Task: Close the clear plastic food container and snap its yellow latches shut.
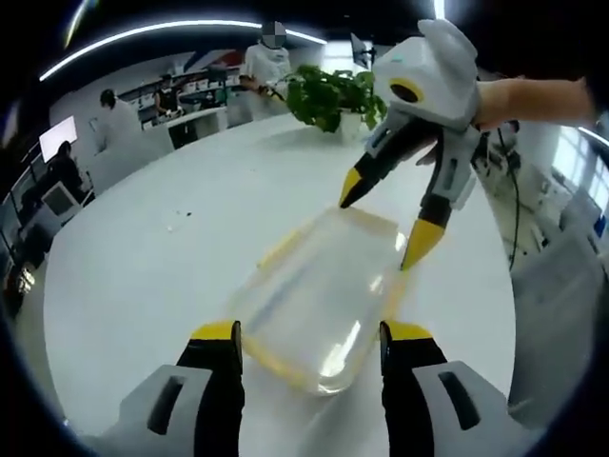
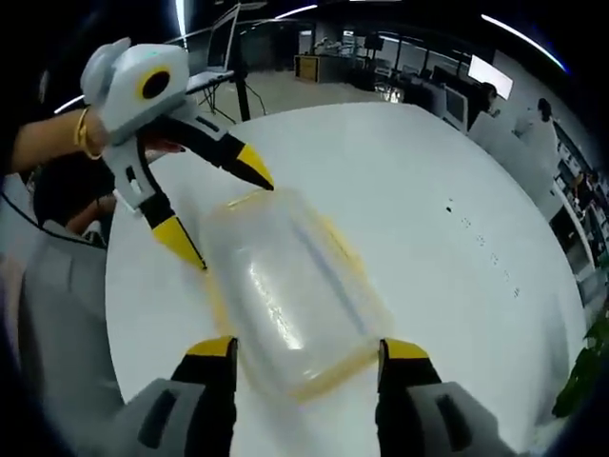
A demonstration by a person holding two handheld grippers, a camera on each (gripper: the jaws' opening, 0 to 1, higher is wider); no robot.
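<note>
A: Left gripper view first: the clear plastic food container (image 1: 319, 305) is lying on the white table (image 1: 143, 276) at lower centre, and the left gripper (image 1: 309, 335) is sitting at its near end with jaws spread wide, gripping nothing.

B: And the right gripper (image 1: 381, 233) is coming in from the upper right there, jaws parted, yellow tips poised at the far end of the container. Touching or just above? I cannot tell.

A: In the right gripper view it's mirrored: the container (image 2: 295, 305) at lower centre, the right gripper (image 2: 306, 352) straddling one end, released, and the left gripper (image 2: 238, 219) in the upper left at the other end.

B: The lid is looking like it's already sitting on the box, I'd judge.

A: Agreed, though the yellow latches (image 2: 328, 381) are blurring into the rim, so whether any are snapped is unclear.

B: So I'm reading it as closed but the latching remaining to be done.
</note>
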